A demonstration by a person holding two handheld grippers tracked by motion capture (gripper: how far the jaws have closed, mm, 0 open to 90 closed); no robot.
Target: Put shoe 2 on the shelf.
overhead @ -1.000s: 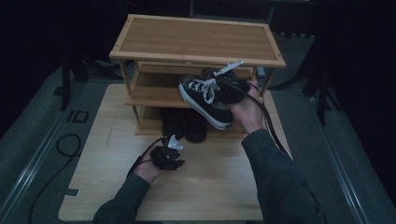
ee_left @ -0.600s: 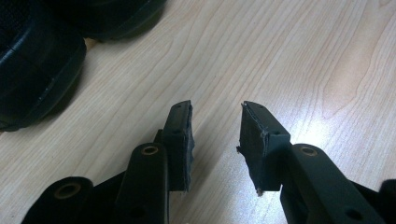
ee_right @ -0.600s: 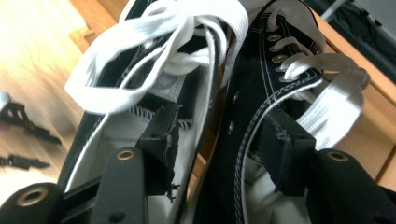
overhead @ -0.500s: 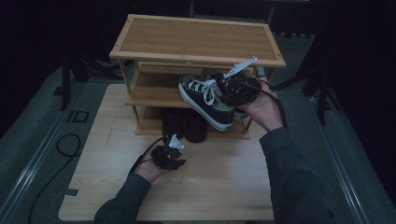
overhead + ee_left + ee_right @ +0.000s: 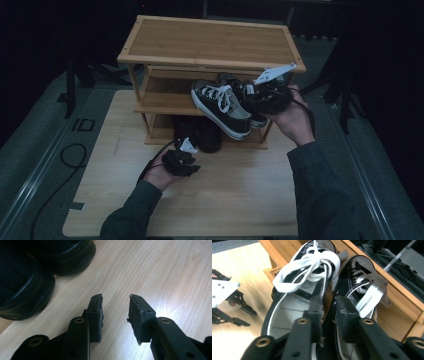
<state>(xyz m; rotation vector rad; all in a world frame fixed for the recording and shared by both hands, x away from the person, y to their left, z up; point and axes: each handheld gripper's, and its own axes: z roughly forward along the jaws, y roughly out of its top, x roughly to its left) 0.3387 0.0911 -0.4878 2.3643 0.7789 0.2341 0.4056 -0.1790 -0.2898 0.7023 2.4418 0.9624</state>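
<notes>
Sneakers fill the centre of the high view: we hold our right claw pinched on the inner collars of two black canvas low-top sneakers with white laces, lifted together at the front edge of the middle shelf of the three-tier bamboo shoe rack. Lower left of centre, our left claw rests on the pale wooden table, jaws parted and holding nothing, just beside two black rounded shoes on the bottom shelf.

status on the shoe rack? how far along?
Done: dark shoes sit on the rack's bottom shelf. In hand: right gripper pinches the two sneakers together at the middle shelf's edge, not yet set down. Left gripper open over the table.
</notes>
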